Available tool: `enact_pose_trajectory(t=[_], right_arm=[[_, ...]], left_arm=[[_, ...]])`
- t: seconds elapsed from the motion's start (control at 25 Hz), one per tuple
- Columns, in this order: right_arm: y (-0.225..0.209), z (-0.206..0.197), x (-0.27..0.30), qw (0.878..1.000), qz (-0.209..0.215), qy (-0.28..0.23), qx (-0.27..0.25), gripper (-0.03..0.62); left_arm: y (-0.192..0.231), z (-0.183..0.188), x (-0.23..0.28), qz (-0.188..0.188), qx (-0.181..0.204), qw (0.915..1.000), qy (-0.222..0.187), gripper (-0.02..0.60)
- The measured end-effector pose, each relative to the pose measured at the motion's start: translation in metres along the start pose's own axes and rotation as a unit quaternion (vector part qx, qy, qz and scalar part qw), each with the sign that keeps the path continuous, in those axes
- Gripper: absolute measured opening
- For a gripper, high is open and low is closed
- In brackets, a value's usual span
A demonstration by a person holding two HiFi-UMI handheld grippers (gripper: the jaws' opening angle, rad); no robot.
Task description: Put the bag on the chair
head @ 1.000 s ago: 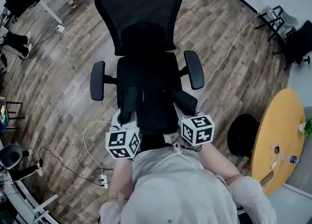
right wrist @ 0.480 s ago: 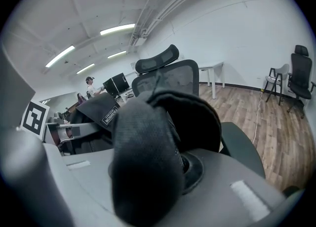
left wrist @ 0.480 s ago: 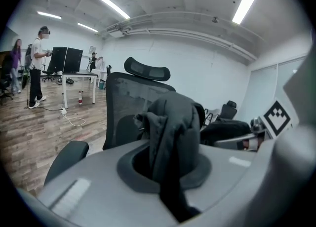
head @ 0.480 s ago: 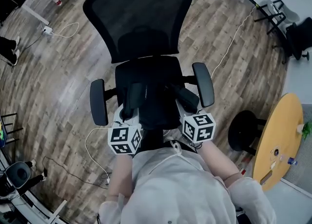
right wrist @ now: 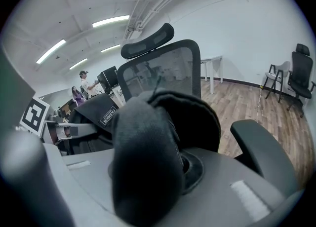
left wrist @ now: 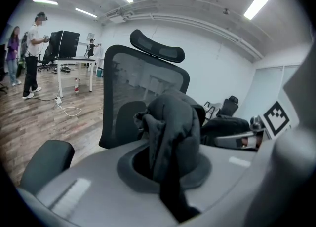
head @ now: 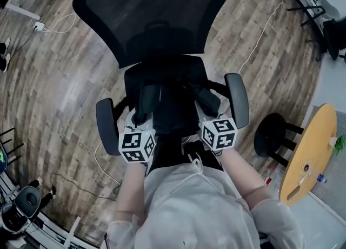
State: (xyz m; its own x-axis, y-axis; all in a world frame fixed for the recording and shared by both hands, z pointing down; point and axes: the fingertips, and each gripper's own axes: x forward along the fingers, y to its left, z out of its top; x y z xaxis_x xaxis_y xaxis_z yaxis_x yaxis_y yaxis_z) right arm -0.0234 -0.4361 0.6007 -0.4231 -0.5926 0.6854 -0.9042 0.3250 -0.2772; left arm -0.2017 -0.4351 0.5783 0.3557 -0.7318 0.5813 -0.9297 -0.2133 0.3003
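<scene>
The left claw (head: 141,117) and the right claw (head: 204,104) each grasp the black bag (head: 172,113) by its fabric, holding it over the seat of the chair (head: 151,20). Lower both sides evenly, keep it centred, and release only when the seat carries it.

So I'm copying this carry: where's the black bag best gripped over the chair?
Grip the bag by the bunched fabric at its upper sides, as the left tool and right tool do, coming from the front of the chair. It is soft and wide, so two high holds should keep it level.
</scene>
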Motion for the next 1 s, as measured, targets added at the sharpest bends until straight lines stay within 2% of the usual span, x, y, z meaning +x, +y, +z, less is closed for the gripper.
enact_pose_trajectory(t=[0.52, 0.84, 1.0], right_arm=[[-0.039, -0.031, 0.096, 0.999, -0.024, 0.044, -0.006, 0.032], [-0.051, -0.059, 0.126, 0.997, -0.030, 0.071, -0.014, 0.034], [-0.060, -0.072, 0.128, 0.997, -0.037, 0.073, -0.013, 0.037]], left_arm=[[0.051, -0.053, 0.087, 0.027, -0.042, 0.9967, 0.064, 0.031], [0.070, -0.089, 0.110, 0.039, -0.054, 0.9921, 0.107, 0.032], [0.066, -0.099, 0.113, 0.044, -0.061, 0.9910, 0.111, 0.032]])
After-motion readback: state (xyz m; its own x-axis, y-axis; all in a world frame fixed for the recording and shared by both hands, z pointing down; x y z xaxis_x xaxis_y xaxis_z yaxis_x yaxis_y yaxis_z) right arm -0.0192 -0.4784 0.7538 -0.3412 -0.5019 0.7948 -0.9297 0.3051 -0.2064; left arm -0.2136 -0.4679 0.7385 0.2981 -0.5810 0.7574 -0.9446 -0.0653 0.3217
